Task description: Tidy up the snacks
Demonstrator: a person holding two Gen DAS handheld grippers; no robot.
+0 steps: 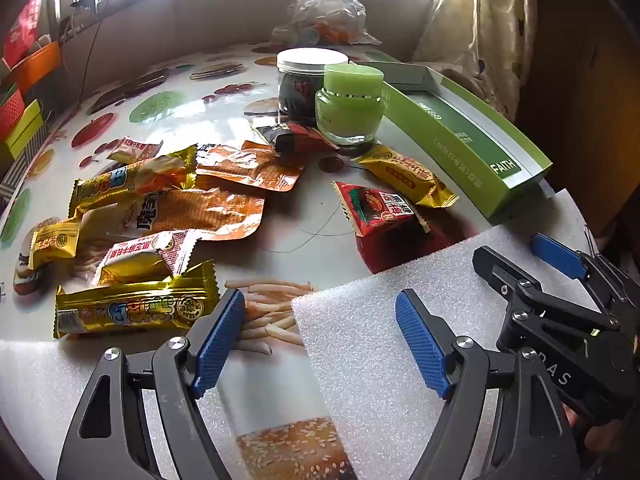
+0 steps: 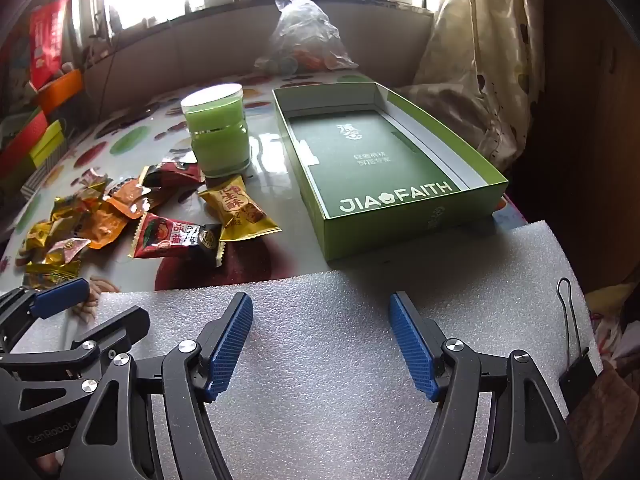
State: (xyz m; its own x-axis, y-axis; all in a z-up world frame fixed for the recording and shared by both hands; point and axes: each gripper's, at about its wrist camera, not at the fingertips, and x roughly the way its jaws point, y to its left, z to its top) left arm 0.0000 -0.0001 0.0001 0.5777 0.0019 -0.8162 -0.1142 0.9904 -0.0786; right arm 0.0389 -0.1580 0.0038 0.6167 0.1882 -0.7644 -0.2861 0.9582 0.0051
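Right wrist view: table (image 2: 280,184) covered in a glossy food-print cloth, slick-looking. Landmark: the open green box (image 2: 404,216), empty, lid off. All places given from it.

Largest risk, judged: the box itself. It looks like light card on a shiny surface, its near end meeting the white foam sheet (image 2: 320,360). A packet pushed in against the wall could slide the whole box away or skew it.

Next: the green jar (image 2: 218,136), upright just left of the box's far half. In the left wrist view a dark jar with a white lid (image 1: 308,80) stands behind the green one. Any sweep from the snack pile toward the box passes close by; a clipped jar could topple onto the wrappers or roll.

Snacks, the task's things: scattered loose left of the box. Nearest are a yellow packet (image 2: 240,208) and a red packet (image 2: 176,236); the main pile (image 1: 160,216) lies further left, overlapping. Foil wrappers look slippery and puffy; a pinch at a crimped edge may slip, or two overlapping packets may come up together.

Smallest: a binder clip (image 2: 576,360) on the foam's edge, below the box's right corner, could snag the right gripper.

Left gripper (image 1: 320,340) and right gripper (image 2: 320,340): both spread wide, nothing between the pads, hovering side by side over foam. They sit close together; crossing reaches could collide.
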